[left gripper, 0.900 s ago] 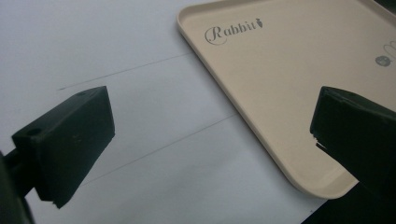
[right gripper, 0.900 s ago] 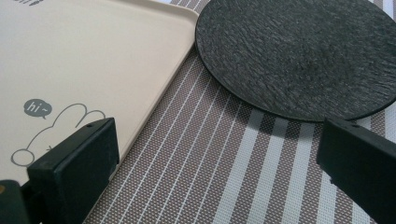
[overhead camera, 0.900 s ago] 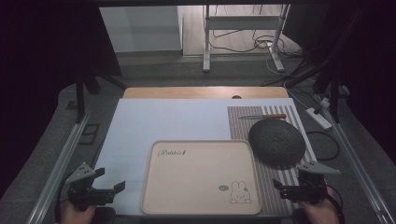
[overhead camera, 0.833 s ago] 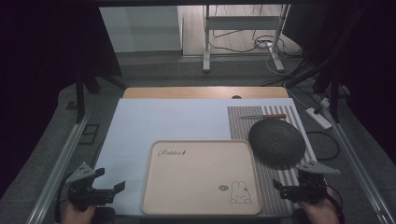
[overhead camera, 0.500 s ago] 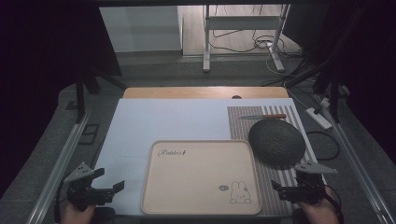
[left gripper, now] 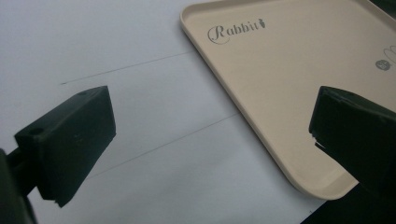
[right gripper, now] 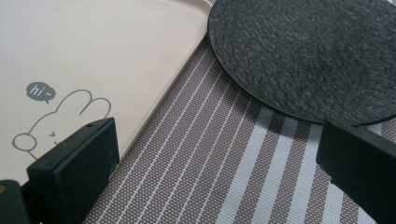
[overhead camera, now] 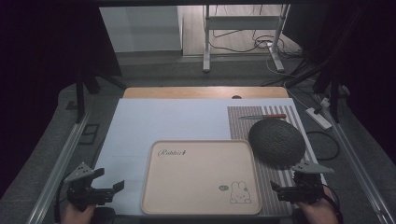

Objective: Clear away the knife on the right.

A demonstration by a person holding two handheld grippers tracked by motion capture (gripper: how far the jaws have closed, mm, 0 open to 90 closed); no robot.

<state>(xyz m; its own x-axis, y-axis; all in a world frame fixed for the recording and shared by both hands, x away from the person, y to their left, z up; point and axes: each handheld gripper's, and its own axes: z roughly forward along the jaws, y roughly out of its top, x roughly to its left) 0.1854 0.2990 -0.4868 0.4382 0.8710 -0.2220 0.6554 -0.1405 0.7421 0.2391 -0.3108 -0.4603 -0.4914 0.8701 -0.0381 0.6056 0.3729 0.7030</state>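
A dim room: grey floor (overhead camera: pixel 154 70), white stand legs (overhead camera: pixel 206 42), cables (overhead camera: pixel 243 46) beyond the table.

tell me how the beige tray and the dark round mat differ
The tray is beige, rectangular with rounded corners and a raised rim; the mat is dark grey, round and flat with a woven texture. The tray bears a rabbit drawing and lettering; the mat is plain. The tray lies mostly on the white sheet, the mat on the striped placemat. Neither is held by the tongs.

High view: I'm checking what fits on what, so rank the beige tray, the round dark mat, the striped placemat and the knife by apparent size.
1. beige tray
2. striped placemat, partly covered, so its rank against the tray is unsure
3. round dark mat
4. knife
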